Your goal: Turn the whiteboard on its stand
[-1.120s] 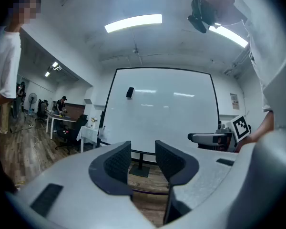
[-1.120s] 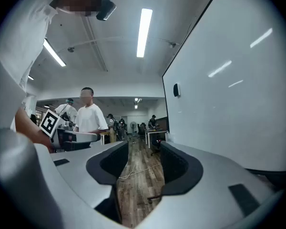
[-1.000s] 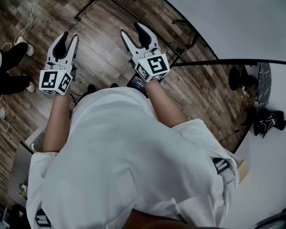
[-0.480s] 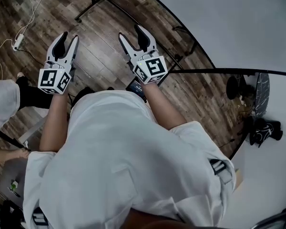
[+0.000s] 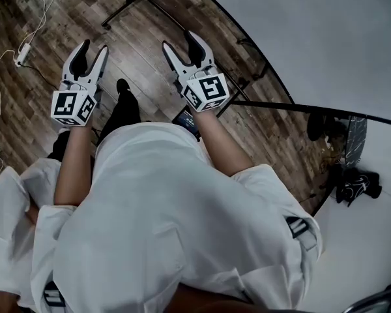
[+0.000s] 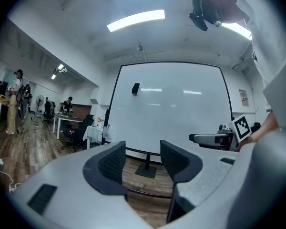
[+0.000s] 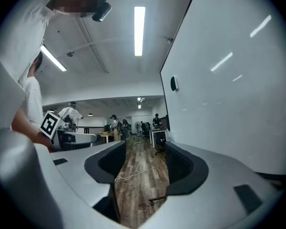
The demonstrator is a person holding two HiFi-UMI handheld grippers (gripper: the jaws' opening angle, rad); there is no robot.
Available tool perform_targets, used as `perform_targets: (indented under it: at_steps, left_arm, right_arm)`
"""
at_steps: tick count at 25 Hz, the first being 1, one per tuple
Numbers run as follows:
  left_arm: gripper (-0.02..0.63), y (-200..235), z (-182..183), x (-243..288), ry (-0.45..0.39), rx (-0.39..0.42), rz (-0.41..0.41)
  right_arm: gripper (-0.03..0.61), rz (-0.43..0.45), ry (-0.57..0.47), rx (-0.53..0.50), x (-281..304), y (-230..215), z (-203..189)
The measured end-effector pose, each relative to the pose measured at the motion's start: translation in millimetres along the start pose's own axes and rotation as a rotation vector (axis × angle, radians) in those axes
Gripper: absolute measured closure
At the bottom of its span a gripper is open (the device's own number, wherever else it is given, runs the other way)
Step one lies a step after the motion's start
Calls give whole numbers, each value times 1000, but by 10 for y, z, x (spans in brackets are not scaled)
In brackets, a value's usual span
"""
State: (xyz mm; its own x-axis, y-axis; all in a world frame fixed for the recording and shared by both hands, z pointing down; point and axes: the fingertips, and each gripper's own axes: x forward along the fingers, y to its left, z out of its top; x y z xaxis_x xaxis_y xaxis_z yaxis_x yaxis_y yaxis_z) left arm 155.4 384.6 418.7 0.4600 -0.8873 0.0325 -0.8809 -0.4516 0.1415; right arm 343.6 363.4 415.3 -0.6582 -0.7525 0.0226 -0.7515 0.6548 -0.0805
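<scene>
The big whiteboard [image 5: 326, 31] fills the upper right of the head view, its black stand legs [image 5: 251, 51] on the wood floor. In the left gripper view the whiteboard [image 6: 171, 109] faces me from a few steps off, with its stand base [image 6: 145, 171] below. In the right gripper view the whiteboard [image 7: 229, 94] runs close along the right side. My left gripper [image 5: 93, 49] [image 6: 143, 159] is held in the air, its jaws opening with nothing between them. Beside it, my right gripper [image 5: 180, 44] [image 7: 142, 161] stands wide open and empty, nearer the board.
A white cable [image 5: 6, 64] and a power strip [image 5: 23, 54] lie on the floor at the left. Another person in white [image 5: 10, 227] is at the lower left. Dark gear [image 5: 355, 181] sits at the right. Desks, chairs and people [image 6: 66, 123] stand farther off.
The left gripper's jaws have spread wider. A person in white has come in at the lower left of the head view. Both grippers stay in nearly the same place.
</scene>
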Motion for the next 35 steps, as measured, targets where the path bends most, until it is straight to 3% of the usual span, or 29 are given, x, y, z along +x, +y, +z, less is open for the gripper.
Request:
perform_targets:
  at_steps: [12,23,35]
  left_arm:
    - [383,1157,93,1070,20,-21,-1]
    - [371,2289,280,1879,11,-27,-41]
    - [364,2957,453,2562,7,-18,-105]
  right_arm:
    - [345,-7,35,3,1429,-622,9]
    - [345,-22,28,-27,2787,-922,90]
    - [351,-18,23,-32,3671,-1124,51]
